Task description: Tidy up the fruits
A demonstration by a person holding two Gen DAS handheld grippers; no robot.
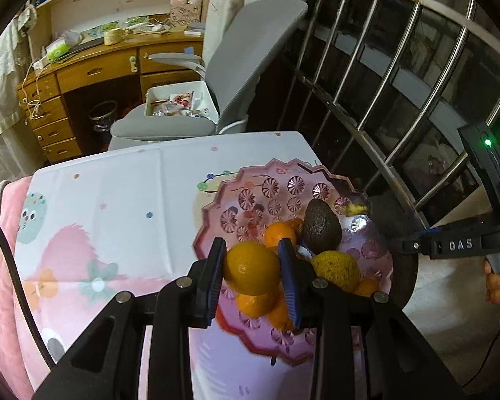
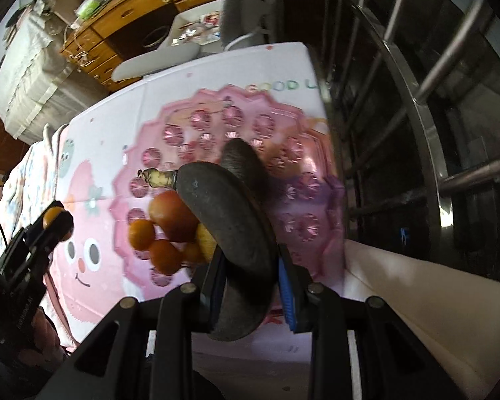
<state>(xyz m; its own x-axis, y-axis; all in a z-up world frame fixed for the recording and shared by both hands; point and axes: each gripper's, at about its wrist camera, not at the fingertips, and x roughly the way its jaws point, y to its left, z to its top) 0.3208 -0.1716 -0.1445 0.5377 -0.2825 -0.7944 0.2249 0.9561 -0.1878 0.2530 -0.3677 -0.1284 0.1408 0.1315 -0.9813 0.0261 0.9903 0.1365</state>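
In the left wrist view my left gripper is shut on a yellow-orange citrus, held over the near edge of a pink scalloped plate. In the plate lie a dark avocado, a small orange, a lemon and more oranges. In the right wrist view my right gripper is shut on a blackened banana above the same plate, over a red fruit and small oranges. The left gripper shows at the left with its orange.
The plate sits on a table covered by a cartoon-print cloth, near its right edge. Steel window bars stand close on the right. Behind the table are a grey office chair, a white box on its seat and a wooden desk.
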